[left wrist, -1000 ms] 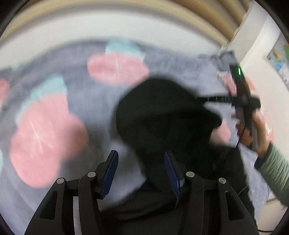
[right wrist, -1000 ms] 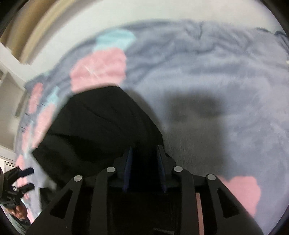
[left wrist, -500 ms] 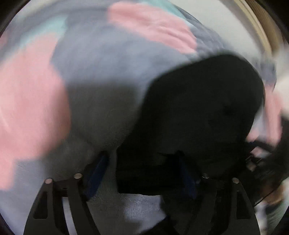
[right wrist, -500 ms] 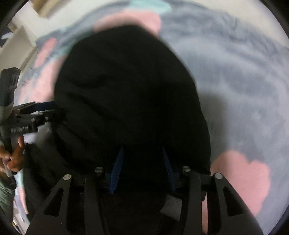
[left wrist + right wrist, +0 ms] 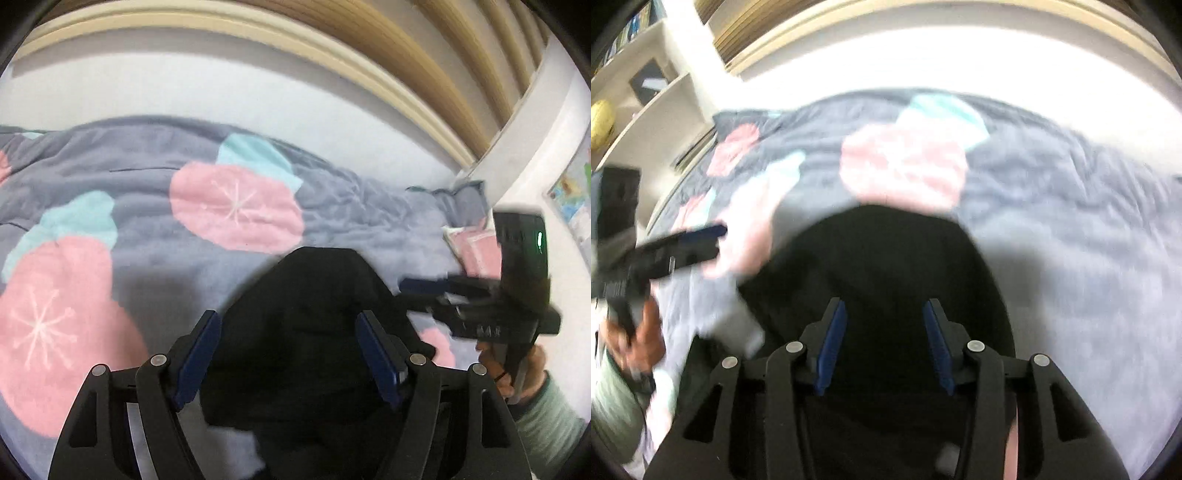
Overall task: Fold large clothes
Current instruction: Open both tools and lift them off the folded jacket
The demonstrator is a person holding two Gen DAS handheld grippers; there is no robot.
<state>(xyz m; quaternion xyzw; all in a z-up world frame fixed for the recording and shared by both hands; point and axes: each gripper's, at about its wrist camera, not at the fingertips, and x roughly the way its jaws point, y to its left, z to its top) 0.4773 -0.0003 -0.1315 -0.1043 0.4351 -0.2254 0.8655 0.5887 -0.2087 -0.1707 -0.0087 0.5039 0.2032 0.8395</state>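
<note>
Black garment on flowered grey blanket, left gripper and right gripper both agape above

We see a bed with a white mattress, covered by a grey blanket printed with pink and teal blobs. On the blanket lies a black garment, bunched into a mound towards the bed's near edge.

The black garment runs off the bottom edge; motion blur smears the right gripper
</note>
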